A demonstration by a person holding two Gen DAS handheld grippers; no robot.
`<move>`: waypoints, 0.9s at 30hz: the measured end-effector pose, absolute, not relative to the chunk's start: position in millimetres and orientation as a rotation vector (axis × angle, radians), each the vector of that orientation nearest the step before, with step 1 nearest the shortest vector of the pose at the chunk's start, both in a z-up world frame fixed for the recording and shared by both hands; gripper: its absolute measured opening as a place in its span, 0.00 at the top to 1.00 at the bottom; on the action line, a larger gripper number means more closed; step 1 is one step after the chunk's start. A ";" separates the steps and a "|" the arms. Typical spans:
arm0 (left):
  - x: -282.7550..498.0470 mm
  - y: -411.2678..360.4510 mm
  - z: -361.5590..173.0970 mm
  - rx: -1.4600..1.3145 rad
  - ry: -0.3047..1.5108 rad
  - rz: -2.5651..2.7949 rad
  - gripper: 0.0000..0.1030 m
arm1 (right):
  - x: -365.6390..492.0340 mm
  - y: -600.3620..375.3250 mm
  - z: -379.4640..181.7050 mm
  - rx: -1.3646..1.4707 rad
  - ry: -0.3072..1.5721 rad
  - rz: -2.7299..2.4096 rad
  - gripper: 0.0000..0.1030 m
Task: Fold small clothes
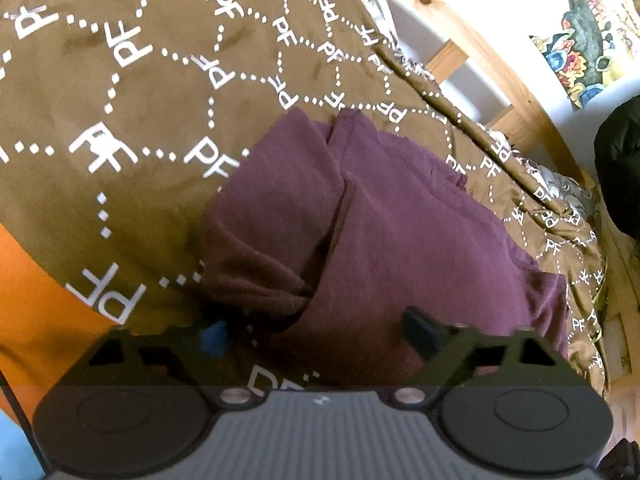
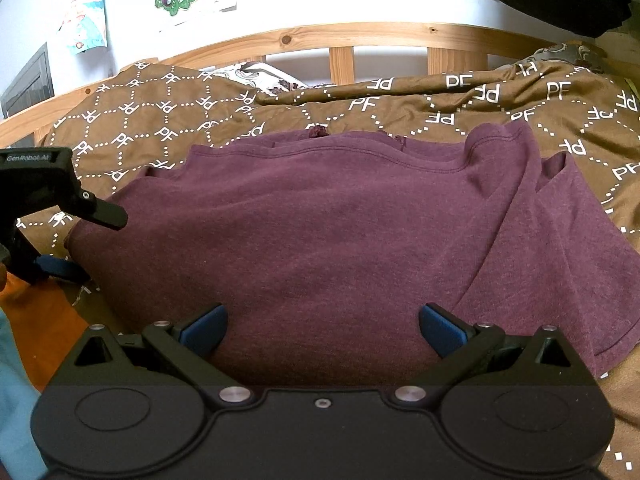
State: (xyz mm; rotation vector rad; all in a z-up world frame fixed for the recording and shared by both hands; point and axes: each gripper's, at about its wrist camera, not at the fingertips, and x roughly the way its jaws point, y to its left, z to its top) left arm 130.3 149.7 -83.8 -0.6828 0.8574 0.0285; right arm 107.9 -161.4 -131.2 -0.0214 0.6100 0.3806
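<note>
A maroon shirt lies spread on the brown bedspread of a bed; the right gripper hovers over the shirt's near edge, jaws open; the left gripper, at the shirt's left edge, jaws apart, holding nothing.

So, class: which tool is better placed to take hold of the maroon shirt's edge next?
Probably the left tool: its open fingers straddle the maroon shirt side edge. The right tool hangs open over the middle.
</note>
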 end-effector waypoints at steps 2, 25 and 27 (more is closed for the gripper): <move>131.5 149.8 -83.2 -0.688 0.855 0.021 0.31 | 107.9 -161.4 -131.3 -0.022 0.610 0.380 0.00; 141.2 94.6 -13.6 -0.387 0.657 -0.086 0.80 | 114.7 -225.6 -99.3 0.148 0.543 0.237 0.00; 147.7 79.0 0.4 -0.329 0.632 -0.141 0.80 | 114.8 -237.8 -93.3 0.173 0.527 0.201 0.00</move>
